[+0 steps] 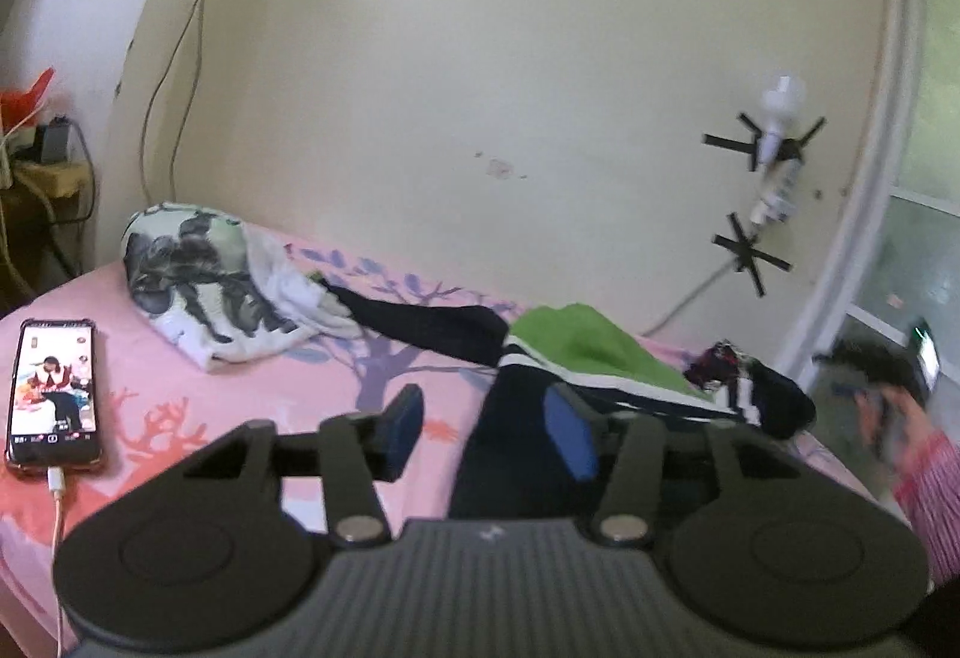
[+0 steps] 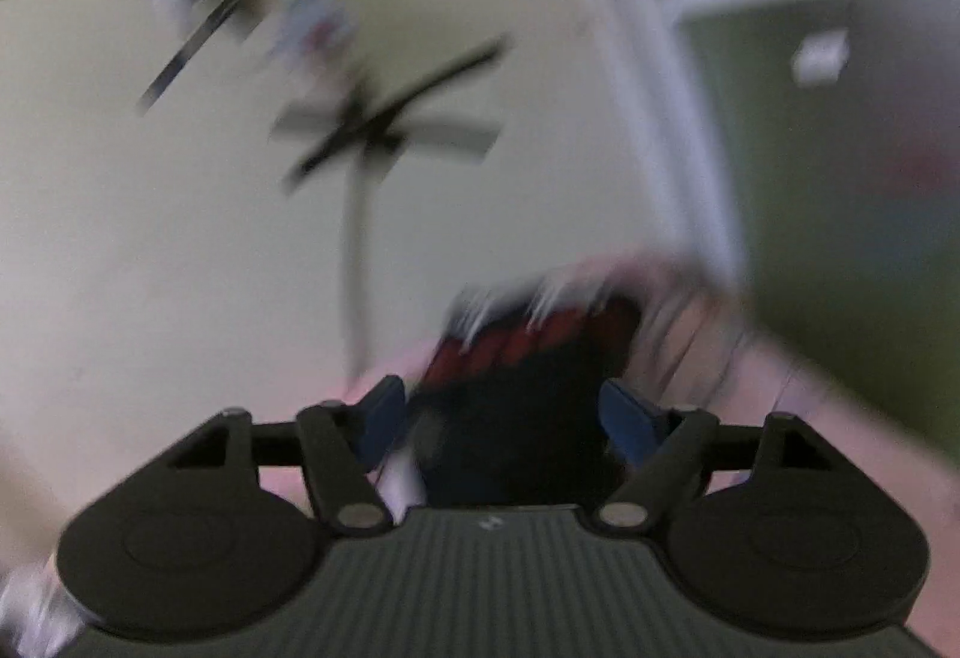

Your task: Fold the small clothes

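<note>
Left tool [image 1: 489, 427] released over one dark garment [image 1: 510, 454], right tool [image 2: 510, 418] released, one phone [image 1: 53, 397], one green cloth [image 1: 588, 343]

Left wrist view: even, soft daylight, moderately bright; no hard shadows, no glare. Wall [image 1: 480, 87] and bed [image 1: 240, 376] fairly sharp; slight softness overall. Strong fisheye curvature at edges, corners vignetted black. Hand [image 1: 894, 412] at right edge motion-blurred. Phone [image 1: 54, 388] screen bright, readable.
Right wrist view: heavy motion blur across whole background; dark cloth [image 2: 528, 376] smeared; fingers [image 2: 381, 412] comparatively sharp. Dimmer toward right.
</note>
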The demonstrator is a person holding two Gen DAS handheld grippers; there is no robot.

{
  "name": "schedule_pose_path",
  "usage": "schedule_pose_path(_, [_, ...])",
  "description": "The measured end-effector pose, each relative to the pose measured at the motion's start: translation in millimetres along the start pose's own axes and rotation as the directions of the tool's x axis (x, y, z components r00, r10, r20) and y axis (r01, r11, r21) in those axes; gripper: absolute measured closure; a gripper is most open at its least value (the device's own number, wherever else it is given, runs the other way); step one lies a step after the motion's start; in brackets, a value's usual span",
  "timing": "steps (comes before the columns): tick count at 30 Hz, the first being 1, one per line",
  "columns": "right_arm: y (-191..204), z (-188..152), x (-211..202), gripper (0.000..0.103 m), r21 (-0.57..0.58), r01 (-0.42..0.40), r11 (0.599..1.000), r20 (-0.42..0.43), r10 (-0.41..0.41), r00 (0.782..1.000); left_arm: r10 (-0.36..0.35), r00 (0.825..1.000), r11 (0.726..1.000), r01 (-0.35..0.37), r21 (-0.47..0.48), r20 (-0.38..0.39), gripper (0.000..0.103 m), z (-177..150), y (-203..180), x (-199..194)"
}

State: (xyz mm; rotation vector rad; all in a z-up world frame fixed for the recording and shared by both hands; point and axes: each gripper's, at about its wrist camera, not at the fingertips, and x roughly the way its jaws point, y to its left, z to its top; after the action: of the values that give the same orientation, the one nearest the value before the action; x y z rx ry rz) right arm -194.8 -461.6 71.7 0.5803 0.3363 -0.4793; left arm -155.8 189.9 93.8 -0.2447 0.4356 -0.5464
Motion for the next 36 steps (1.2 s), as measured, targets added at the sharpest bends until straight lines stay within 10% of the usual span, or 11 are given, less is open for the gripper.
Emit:
schedule_pose_path(4, [34, -75, -31, 0.03, -0.151, -0.381, 0.912, -0.274, 0.332, 0.903, 0.015, 0.989, 1.0, -0.017, -0.016, -0.147, 0.051, -2, 3, 45])
schedule_pose_path(8, [81, -151, -55, 0.031, -0.277, -0.554, 0.785, -0.48, 0.386, 0.788, 0.058, 0.948, 0.998, -0.057, 0.01, -0.314, 0.051, -22, 3, 85])
schedule_pose_path(11, [110, -192, -59, 0.03, -0.323, -0.598, 0.733, -0.555, 0.365, 0.748, 0.063, 0.925, 0.998, -0.058, 0.022, -0.376, 0.051, -38, 4, 95])
schedule_pose_path(13, [121, -205, -56, 0.038, -0.353, -0.597, 0.721, -0.534, 0.369, 0.761, 0.059, 0.918, 0.998, -0.054, 0.025, -0.393, 0.055, -46, 3, 96])
schedule_pose_path(15, [133, -209, -53, 0.083, -0.397, -0.592, 0.702, -0.518, 0.361, 0.775, 0.037, 0.907, 0.999, -0.032, 0.02, -0.419, 0.083, -52, 0, 97])
schedule_pose_path(17, [131, -198, -52, 0.099, -0.363, -0.604, 0.709, -0.524, 0.381, 0.762, 0.03, 0.91, 0.999, -0.014, 0.041, -0.413, 0.094, -53, -9, 95])
schedule_pose_path(24, [67, -88, -138, 0.099, -0.433, -0.419, 0.798, -0.246, 0.342, 0.907, -0.212, 0.914, 0.966, 0.249, 0.067, -0.345, 0.096, -21, -48, 41])
schedule_pose_path(27, [41, -73, -181, 0.097, -0.496, -0.411, 0.765, -0.284, 0.305, 0.909, -0.297, 0.896, 0.932, 0.348, 0.105, -0.331, 0.089, -12, -54, 17])
schedule_pose_path(29, [26, -82, -197, 0.092, -0.536, -0.443, 0.719, -0.358, 0.281, 0.89, -0.287, 0.909, 0.933, 0.336, 0.126, -0.304, 0.058, -7, -47, 16])
schedule_pose_path(31, [17, -89, -200, 0.059, -0.566, -0.421, 0.709, -0.325, 0.277, 0.904, -0.222, 0.938, 0.959, 0.259, 0.112, -0.266, 0.048, 2, -33, 30])
schedule_pose_path(36, [10, -66, -154, 0.053, -0.417, -0.386, 0.823, -0.188, 0.337, 0.923, -0.154, 0.935, 0.988, 0.143, -0.057, -0.32, 0.048, 37, -1, 126])
